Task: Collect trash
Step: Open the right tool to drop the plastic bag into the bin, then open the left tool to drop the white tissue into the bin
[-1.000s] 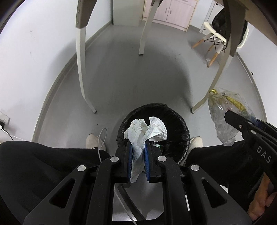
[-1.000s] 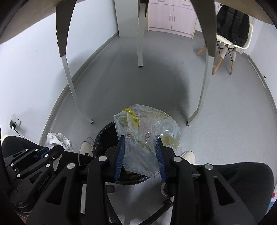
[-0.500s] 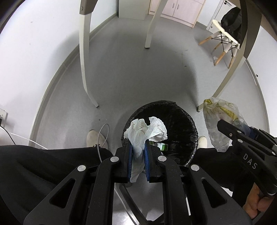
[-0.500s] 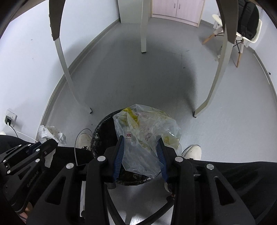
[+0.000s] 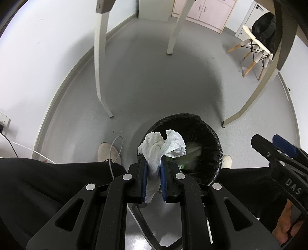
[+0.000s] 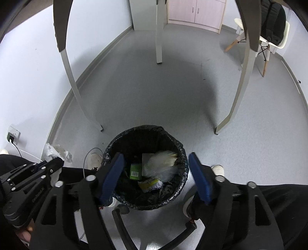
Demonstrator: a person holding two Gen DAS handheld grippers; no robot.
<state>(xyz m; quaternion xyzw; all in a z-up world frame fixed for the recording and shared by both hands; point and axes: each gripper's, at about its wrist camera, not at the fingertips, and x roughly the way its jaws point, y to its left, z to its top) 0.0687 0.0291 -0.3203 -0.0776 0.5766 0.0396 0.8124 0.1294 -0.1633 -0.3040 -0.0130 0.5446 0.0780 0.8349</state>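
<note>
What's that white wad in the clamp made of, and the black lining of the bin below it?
White wad: looks like tissue or paper towel, matte, soft and crumpled with a wavy embossed edge. Bin lining: apparently a thin plastic bag, glossy and wrinkled, folded over the rim and catching light in small glints.

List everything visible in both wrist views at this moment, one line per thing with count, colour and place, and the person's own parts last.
Bin: one, black liner, on the floor under the table, between the shoes.
Plastic bag: one, clear with yellow inside, lying in the bin.
Green packet: one, in the bin, beside the bag.
Tissue: one, white, crumpled, clamped over the bin.
Table legs: four seen, pale grey.
Chair: one, white with wooden legs, far right, dark backpack on it.
Cabinet: pink doors, far wall.
Wall socket: one, left wall.
Shoes: two, white.
Left gripper: shut on the tissue.
Right gripper: jaws opening, nothing between them.
</note>
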